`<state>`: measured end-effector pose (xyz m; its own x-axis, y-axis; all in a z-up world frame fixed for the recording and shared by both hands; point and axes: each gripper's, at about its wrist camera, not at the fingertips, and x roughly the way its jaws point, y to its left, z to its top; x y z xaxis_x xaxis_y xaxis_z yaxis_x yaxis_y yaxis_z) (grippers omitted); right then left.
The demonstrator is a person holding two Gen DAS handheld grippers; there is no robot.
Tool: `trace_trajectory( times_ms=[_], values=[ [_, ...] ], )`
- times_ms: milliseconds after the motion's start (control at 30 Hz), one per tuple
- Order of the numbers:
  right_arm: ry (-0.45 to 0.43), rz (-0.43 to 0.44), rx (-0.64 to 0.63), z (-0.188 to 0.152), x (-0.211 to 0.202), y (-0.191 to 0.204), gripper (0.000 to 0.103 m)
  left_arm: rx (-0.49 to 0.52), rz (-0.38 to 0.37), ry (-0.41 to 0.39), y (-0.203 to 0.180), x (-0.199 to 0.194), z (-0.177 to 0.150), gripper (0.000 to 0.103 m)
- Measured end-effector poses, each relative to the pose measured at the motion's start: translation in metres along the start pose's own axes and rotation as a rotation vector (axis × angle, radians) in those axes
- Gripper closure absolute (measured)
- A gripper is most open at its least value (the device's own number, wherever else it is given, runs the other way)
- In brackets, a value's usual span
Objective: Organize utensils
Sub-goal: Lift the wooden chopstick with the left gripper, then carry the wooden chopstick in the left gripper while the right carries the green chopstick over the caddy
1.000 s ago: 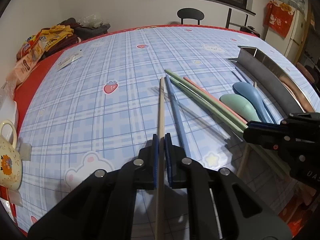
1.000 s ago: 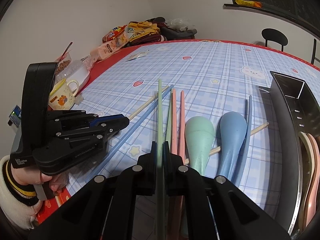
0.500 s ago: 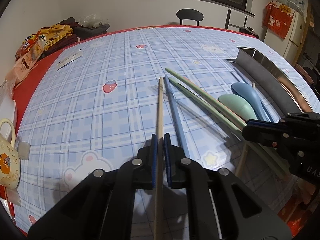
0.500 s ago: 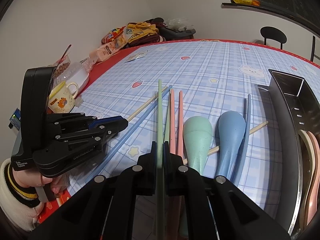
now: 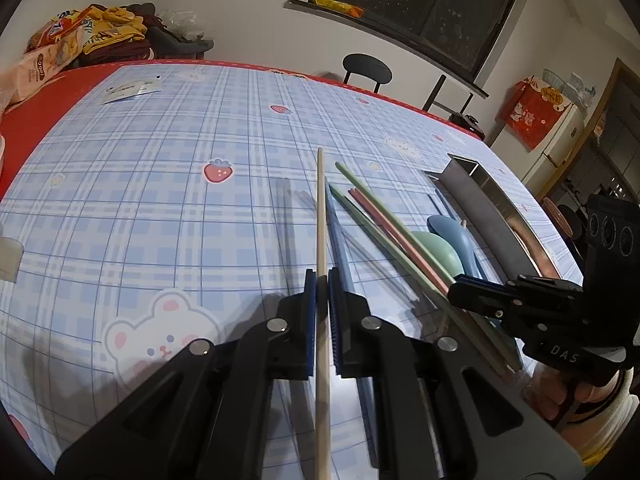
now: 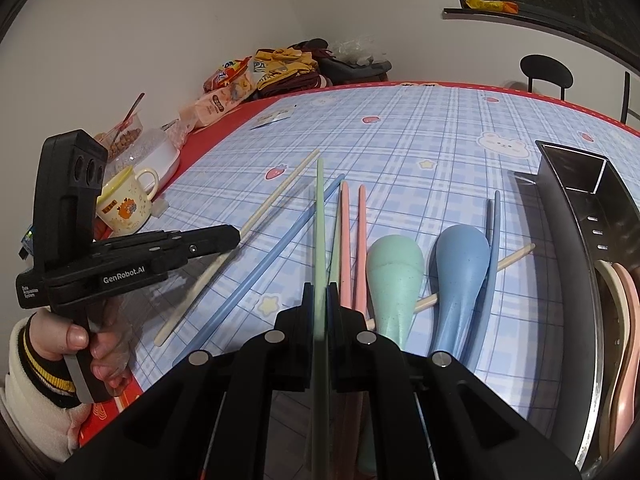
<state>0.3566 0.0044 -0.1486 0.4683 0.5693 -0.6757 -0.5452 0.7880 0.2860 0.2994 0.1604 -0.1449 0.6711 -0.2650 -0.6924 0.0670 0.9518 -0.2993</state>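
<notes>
My left gripper (image 5: 321,280) is shut on a beige chopstick (image 5: 320,208) and holds it off the table; both show in the right wrist view, the gripper (image 6: 230,236) and the stick (image 6: 276,196). My right gripper (image 6: 320,290) is shut on a green chopstick (image 6: 320,208), seen from the left wrist view as the gripper (image 5: 460,286) and the stick (image 5: 384,210). On the blue plaid table lie a blue chopstick (image 6: 276,252), two pink chopsticks (image 6: 352,236), another green chopstick, a green spoon (image 6: 394,268), a blue spoon (image 6: 460,264) and a second beige chopstick (image 6: 512,258).
A metal tray (image 6: 576,264) at the right holds pink and beige spoons (image 6: 624,320). A yellow mug (image 6: 124,204), food containers and snack bags (image 6: 224,96) sit along the left red edge. A black chair (image 5: 366,68) stands behind the table.
My left gripper has lifted and tilted up with the beige chopstick, so more of the wall and window shows. The right gripper has risen slightly with the green chopstick.
</notes>
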Motion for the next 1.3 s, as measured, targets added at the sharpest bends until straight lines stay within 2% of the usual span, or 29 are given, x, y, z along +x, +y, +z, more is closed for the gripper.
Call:
trace_trajectory(
  times_ms=[167,400,633,767,900,967,1133,1300],
  values=[
    [-0.004,0.004,0.004,0.0,-0.001,0.0,0.096,0.011,-0.011,-0.032,-0.003,-0.007,0.0,0.093],
    [-0.013,0.015,0.017,-0.001,-0.003,-0.002,0.096,-0.08,-0.087,-0.074,0.016,-0.018,0.002,0.093],
    [-0.018,0.021,0.031,0.0,-0.004,-0.004,0.096,-0.087,-0.147,-0.171,0.013,-0.039,0.005,0.093],
    [-0.017,0.02,0.025,0.0,-0.004,-0.003,0.096,-0.074,-0.153,-0.16,0.008,-0.036,0.006,0.093],
    [-0.016,0.019,0.025,0.0,-0.004,-0.003,0.096,-0.058,-0.112,-0.097,0.005,-0.022,0.003,0.093],
    [-0.016,0.019,0.025,0.0,-0.004,-0.002,0.096,-0.041,-0.056,-0.052,0.003,-0.013,0.001,0.093],
    [-0.015,0.02,0.027,0.0,-0.004,-0.003,0.096,0.075,0.077,-0.003,-0.016,-0.001,-0.001,0.093],
    [-0.013,0.028,0.036,0.0,-0.004,-0.004,0.096,0.14,0.18,0.054,-0.027,0.013,-0.003,0.093]
  ],
)
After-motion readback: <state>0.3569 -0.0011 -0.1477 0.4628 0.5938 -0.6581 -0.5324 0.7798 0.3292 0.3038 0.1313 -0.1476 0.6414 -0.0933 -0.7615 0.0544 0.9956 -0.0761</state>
